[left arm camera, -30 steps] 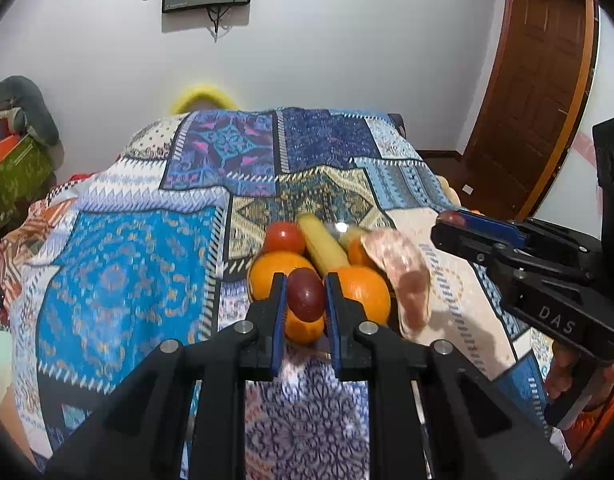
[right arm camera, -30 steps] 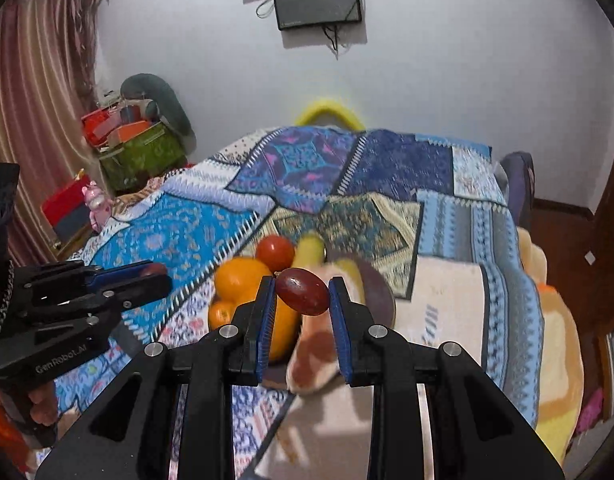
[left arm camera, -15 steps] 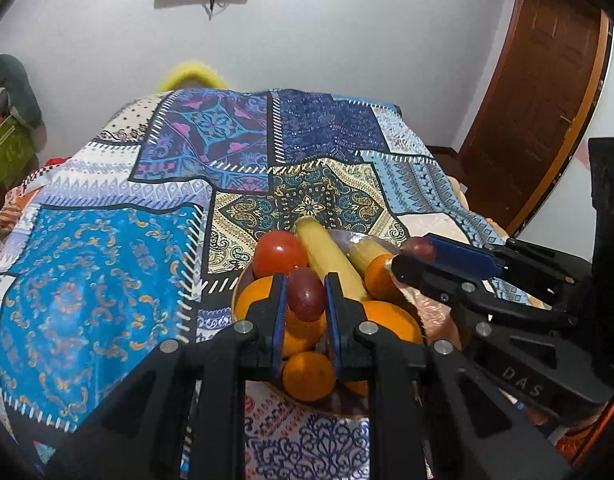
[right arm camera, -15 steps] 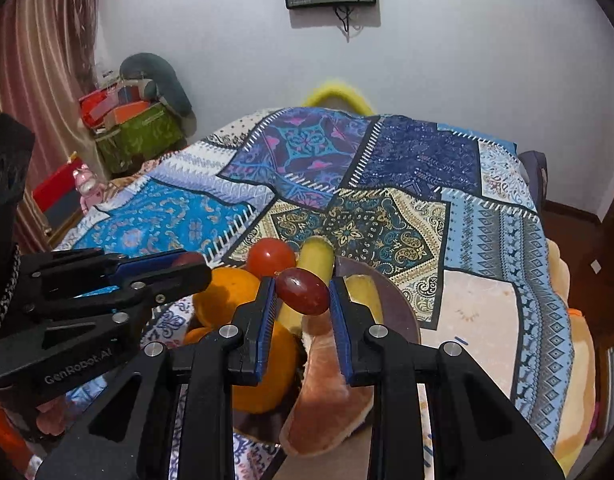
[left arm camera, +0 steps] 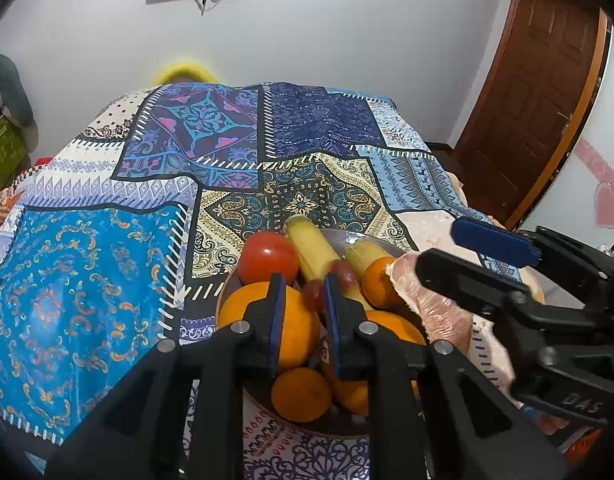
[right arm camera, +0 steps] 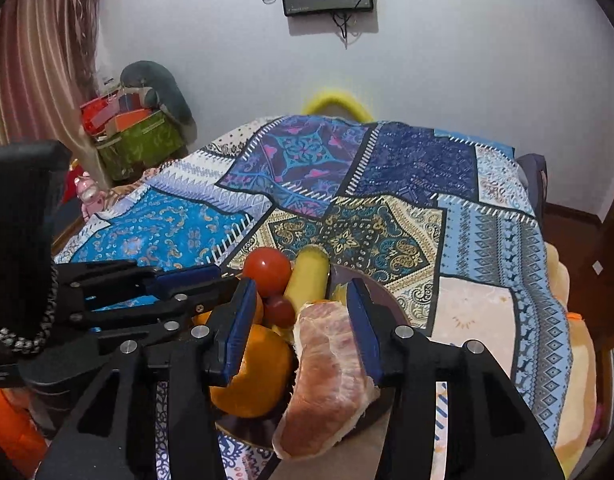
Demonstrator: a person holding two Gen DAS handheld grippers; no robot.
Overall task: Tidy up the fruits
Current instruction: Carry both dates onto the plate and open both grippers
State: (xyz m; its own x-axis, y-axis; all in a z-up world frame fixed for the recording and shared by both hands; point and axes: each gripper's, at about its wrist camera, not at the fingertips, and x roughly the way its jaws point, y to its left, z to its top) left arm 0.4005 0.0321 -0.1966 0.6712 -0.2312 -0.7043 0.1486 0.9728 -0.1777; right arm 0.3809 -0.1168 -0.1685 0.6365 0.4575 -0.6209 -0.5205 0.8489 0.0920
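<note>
Both tongs hover over the fruit bowl [left arm camera: 247, 386] on the bed's patchwork quilt [left arm camera: 107, 280]. The left tongs [left arm camera: 301, 310] stand slightly parted, a blurred grape [left arm camera: 313, 294] between the pads — whether it is gripped I cannot tell. The right tongs [right arm camera: 299, 320] gape wide, holding nothing, above the pomelo wedge [right arm camera: 327, 380]. Another grape [right arm camera: 279, 310] lies among the oranges, by the tomato [right arm camera: 267, 272].

colours on the bed and in the bowl
patchwork bedcover [left arm camera: 107, 280] in blue, purple and cream patterns; red tomato [left arm camera: 267, 258], yellow bananas [left arm camera: 311, 248], orange oranges [left arm camera: 291, 320], dark red grapes [right arm camera: 279, 311], pink pomelo piece [right arm camera: 331, 376]; tongs [left arm camera: 301, 320] are black with blue pads.
</note>
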